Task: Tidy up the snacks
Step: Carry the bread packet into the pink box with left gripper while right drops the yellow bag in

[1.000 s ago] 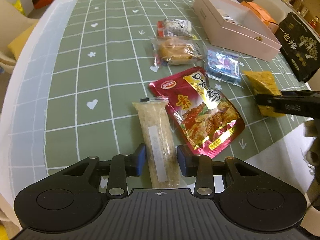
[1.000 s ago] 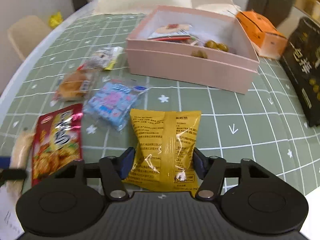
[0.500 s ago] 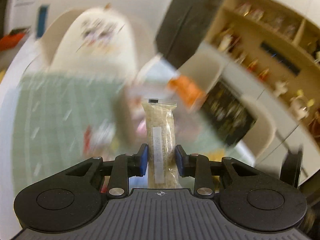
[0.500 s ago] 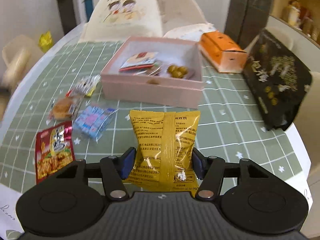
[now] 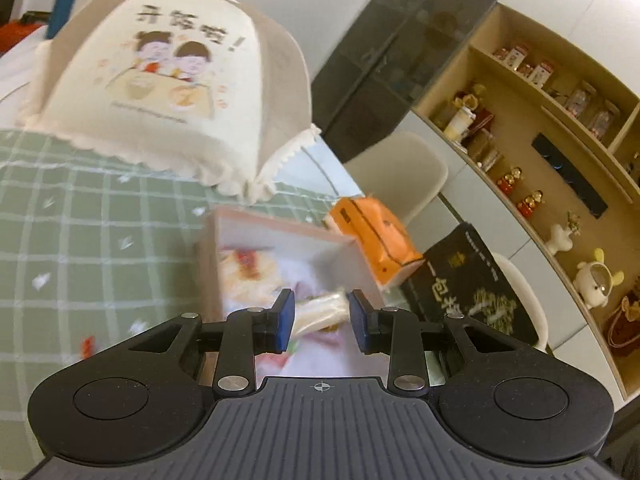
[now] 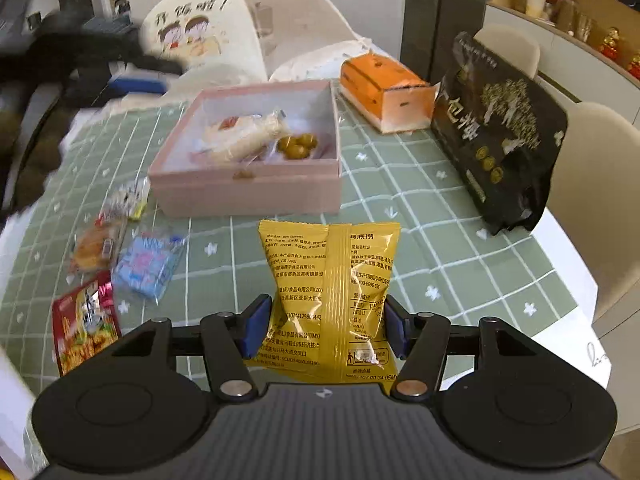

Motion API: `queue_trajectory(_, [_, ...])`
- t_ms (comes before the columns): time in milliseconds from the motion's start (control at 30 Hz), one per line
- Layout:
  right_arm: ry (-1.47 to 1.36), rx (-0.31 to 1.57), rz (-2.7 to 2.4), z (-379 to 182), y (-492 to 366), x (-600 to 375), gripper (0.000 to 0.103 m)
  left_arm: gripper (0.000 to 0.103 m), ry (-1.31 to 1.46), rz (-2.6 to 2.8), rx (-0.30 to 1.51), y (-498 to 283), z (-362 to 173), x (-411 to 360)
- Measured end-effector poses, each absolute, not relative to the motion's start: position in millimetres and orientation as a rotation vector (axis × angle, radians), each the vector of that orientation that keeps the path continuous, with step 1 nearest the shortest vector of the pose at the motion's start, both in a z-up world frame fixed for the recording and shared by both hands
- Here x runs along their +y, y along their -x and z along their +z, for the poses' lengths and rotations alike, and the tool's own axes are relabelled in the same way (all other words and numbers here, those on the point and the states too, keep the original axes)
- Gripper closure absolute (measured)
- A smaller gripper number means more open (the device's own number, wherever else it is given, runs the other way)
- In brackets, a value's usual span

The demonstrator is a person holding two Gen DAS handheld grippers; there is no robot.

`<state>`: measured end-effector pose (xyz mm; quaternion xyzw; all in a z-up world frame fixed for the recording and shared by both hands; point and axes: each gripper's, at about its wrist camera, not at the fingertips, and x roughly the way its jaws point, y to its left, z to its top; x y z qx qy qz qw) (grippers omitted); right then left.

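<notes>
The pink box (image 6: 248,192) stands on the green checked tablecloth and holds several snacks. The pale long rice-snack pack (image 6: 244,140) lies inside it; in the left wrist view it (image 5: 320,312) shows blurred below and between the jaws. My left gripper (image 5: 322,320) is open above the box (image 5: 208,264), apart from the pack. My right gripper (image 6: 324,328) is shut on the yellow snack bag (image 6: 332,280) and holds it above the table in front of the box.
A red snack pack (image 6: 86,320), a blue one (image 6: 146,264), a bun pack (image 6: 96,244) and a small clear pack (image 6: 128,198) lie left of the box. An orange tissue pack (image 6: 384,88) and a black bag (image 6: 500,128) stand at the right. A cushioned chair (image 5: 160,80) is behind.
My left gripper carried the rice-snack pack up over the pink box and opened; the pack now lies in the box. My right gripper lifted the yellow bag.
</notes>
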<state>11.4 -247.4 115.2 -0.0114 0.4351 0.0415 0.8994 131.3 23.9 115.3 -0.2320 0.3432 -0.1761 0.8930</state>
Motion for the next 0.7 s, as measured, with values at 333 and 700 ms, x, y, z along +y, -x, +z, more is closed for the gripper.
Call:
queue_trajectory(333, [0.038,0.722,0.247,194.8,-135.4,-210.8,0.018,0.069,0.52,-0.261,0.919,-17.0,42.8,73.9])
queue_trajectory(700, [0.096,0.709,0.381,159.8,-108.3,-179.1,0.018,0.069,0.435,-0.136,0.841,113.4,25.1,65.5])
